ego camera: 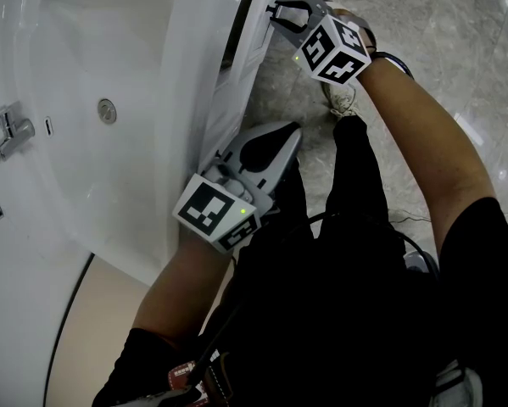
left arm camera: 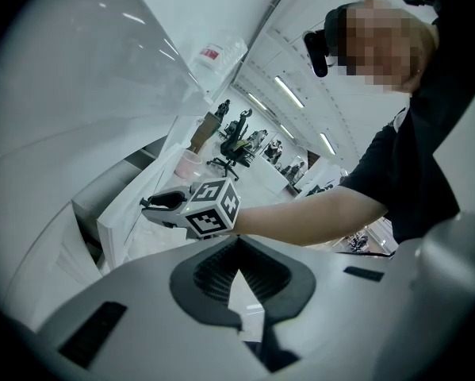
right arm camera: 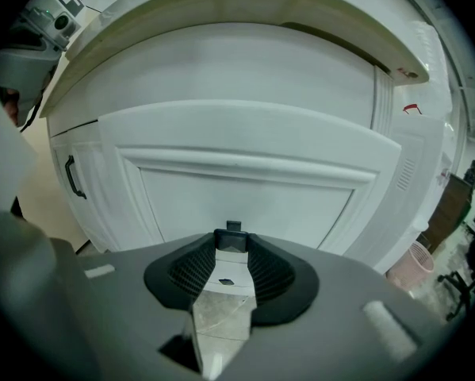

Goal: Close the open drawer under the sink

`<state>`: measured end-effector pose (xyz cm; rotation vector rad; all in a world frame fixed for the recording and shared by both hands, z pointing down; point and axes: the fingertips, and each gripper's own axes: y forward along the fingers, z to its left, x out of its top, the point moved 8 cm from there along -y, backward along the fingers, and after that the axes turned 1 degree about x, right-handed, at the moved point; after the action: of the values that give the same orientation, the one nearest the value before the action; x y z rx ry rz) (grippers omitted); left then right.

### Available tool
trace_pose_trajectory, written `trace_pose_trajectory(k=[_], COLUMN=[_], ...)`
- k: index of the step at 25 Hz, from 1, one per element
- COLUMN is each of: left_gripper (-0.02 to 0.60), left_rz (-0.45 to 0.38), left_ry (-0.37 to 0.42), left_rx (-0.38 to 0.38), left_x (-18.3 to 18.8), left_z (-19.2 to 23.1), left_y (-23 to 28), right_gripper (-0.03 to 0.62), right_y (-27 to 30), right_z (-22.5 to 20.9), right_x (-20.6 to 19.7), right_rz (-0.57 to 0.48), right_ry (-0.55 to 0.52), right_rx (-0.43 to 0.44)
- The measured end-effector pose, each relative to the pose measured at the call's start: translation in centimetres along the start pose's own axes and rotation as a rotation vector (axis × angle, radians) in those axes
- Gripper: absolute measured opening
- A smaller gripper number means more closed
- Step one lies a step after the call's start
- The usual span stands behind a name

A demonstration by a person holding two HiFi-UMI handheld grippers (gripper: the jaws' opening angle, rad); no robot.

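**Under the sink, an open drawer with a gripper at its pull**

At far left of the head view lies the white sink [ego camera: 75, 49]. Just right of its rim, the left gripper [left arm camera: 237, 248] hangs beside the cabinet [ego camera: 224, 117], its jaws brought together to a point with nothing between them. Further right, below the basin, the drawer [right arm camera: 245, 197] stands out from the cabinet, and a dark gap shows behind its white panelled front. The right gripper [right arm camera: 231, 246] meets that front head-on. Its jaws stand only a sliver apart, and the small dark pull [right arm camera: 234, 227] fills the gap at their tips, so they seem to pinch it.

As I judge it, the drawer is rigid and should run straight on its slides with little resistance. Its glossy face looks slippery for bare pads. The pull sits at mid-width and is the place to hold or press. A push off-centre could skew the box, and a hard shove could slam it.
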<state>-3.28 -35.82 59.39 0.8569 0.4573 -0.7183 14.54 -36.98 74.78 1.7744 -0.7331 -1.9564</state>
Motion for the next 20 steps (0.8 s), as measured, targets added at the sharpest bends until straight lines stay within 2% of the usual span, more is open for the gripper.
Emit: trace_pose_trajectory(k=[20], left_gripper=[0.0], left_rz=[0.012], left_ry=[0.0], left_rx=[-0.009], left_x=[-0.39], left_z=[-0.53], left_y=[-0.39], right_gripper=[0.124], right_y=[1.03], right_z=[-0.19], right_x=[0.75], right_rz=[-0.003], right_ry=[-0.007], right_rx=[0.004])
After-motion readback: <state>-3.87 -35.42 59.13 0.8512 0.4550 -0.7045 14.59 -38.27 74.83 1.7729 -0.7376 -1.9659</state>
